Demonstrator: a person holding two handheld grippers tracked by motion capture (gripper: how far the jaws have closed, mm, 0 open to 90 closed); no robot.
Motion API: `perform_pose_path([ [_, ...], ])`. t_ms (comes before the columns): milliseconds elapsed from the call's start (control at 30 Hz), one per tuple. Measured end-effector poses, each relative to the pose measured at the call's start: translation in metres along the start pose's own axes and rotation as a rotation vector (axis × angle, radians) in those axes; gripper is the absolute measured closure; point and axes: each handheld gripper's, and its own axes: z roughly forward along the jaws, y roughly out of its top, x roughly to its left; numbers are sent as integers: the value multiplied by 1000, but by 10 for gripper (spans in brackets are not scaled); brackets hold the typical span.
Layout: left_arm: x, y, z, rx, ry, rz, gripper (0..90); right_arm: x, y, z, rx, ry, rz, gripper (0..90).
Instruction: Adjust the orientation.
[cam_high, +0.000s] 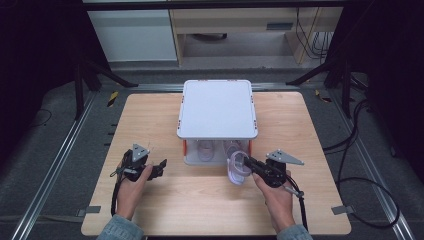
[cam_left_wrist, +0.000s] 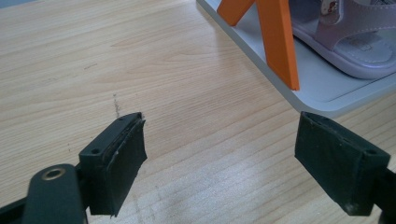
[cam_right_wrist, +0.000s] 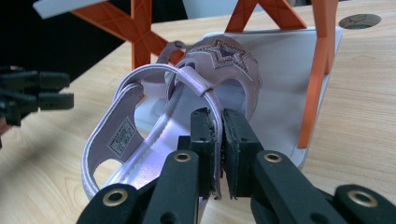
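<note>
Wooden table (cam_high: 200, 200) sits on grey floor (cam_high: 55, 150); your right gripper (cam_right_wrist: 218, 154) pinches the sandal (cam_right_wrist: 154, 135), left gripper (cam_left_wrist: 219, 158) gapes empty.

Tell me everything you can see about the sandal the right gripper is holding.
The sandal is pale lilac, child-sized by its look, of smooth leather-like material with stitched edges. It has a broad front band with a studded star, a thin strap through a loop, and a printed label on the insole. It is tipped on its side, half out of the lower shelf of the small rack, its heel end toward the camera. The right gripper is shut on its edge.
</note>
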Motion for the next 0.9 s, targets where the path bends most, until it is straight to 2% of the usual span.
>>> perform_pose_path([
  [67,0,0,-1,-7,-1,0,154,-2,1,2,-15,1,22,833],
  [233,-1,1,-1,-8,-8,-1,154,-2,2,9,-29,-14,34,833],
  [400,0,4,-5,-44,-30,-37,179,-3,2,15,-50,-29,43,833],
  [467,0,7,-7,-51,-34,-36,179,-3,2,17,-61,-31,54,833],
  [567,0,19,-11,-81,-57,-37,179,-3,4,21,-79,-32,73,833],
  [633,1,28,-14,-86,-70,-21,179,-3,6,25,-84,-36,78,833],
  [800,1,54,-23,-109,-69,13,189,-1,9,32,-101,-49,81,833],
  [900,4,70,-30,-128,-65,8,225,-1,10,35,-107,-54,84,833],
])
